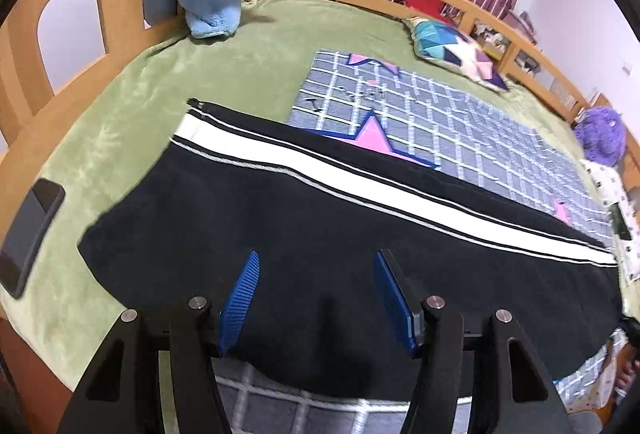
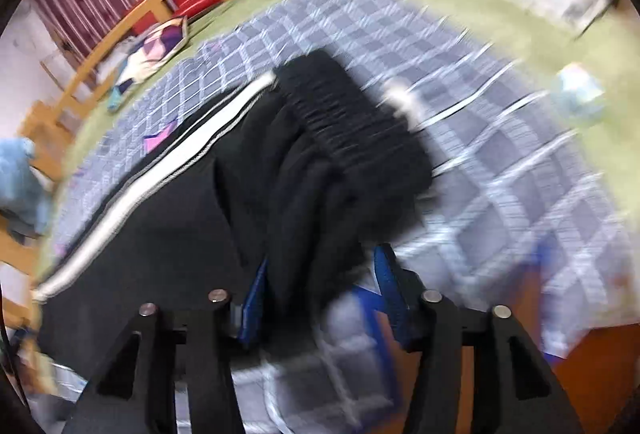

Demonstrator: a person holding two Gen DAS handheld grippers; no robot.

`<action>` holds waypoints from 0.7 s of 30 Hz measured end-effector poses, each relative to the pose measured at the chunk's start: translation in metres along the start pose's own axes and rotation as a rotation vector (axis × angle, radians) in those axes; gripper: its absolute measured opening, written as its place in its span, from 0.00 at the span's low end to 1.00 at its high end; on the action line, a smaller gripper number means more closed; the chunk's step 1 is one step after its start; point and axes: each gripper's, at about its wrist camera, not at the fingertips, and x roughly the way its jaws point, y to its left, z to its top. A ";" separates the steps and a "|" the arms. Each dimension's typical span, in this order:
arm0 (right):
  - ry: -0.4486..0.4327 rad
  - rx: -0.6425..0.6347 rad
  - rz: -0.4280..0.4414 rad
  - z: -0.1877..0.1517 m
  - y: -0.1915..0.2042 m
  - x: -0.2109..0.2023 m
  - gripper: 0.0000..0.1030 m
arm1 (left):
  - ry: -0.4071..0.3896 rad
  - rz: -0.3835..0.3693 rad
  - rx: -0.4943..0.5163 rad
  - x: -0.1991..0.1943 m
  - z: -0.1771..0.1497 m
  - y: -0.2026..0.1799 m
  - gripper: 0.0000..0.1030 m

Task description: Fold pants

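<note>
Checked blanket [image 1: 460, 121]: pants [image 1: 280, 234] lengthwise, waistband [image 2: 352, 121] rightward.

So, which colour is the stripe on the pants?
White stripe with thin grey edging, on black pants; clearest in the left wrist view.

Right wrist view motion-blurred, pants [image 2: 224, 226] cuff out of frame

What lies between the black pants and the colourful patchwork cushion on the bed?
The grey checked blanket with pink stars lies between the black pants and the cushion, seen in the left wrist view.
</note>
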 end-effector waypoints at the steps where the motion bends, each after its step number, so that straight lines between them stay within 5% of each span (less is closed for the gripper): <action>1: -0.018 -0.028 -0.020 -0.002 0.007 -0.011 0.50 | -0.001 0.006 0.005 0.003 0.003 0.003 0.56; 4: -0.089 -0.108 -0.070 0.005 0.040 -0.040 0.50 | 0.009 0.029 -0.012 0.013 0.014 0.011 0.56; 9: -0.155 -0.208 0.083 0.027 0.142 -0.047 0.51 | 0.055 0.082 -0.031 0.029 0.040 0.019 0.56; 11: -0.141 -0.241 0.158 0.034 0.190 -0.032 0.52 | 0.056 0.140 -0.031 0.032 0.052 0.024 0.56; 15: -0.056 -0.306 0.314 0.036 0.279 0.014 0.54 | 0.056 0.134 -0.043 0.034 0.071 0.033 0.56; 21: 0.079 -0.471 0.333 0.021 0.371 0.095 0.54 | 0.034 0.111 0.039 0.041 0.075 0.032 0.56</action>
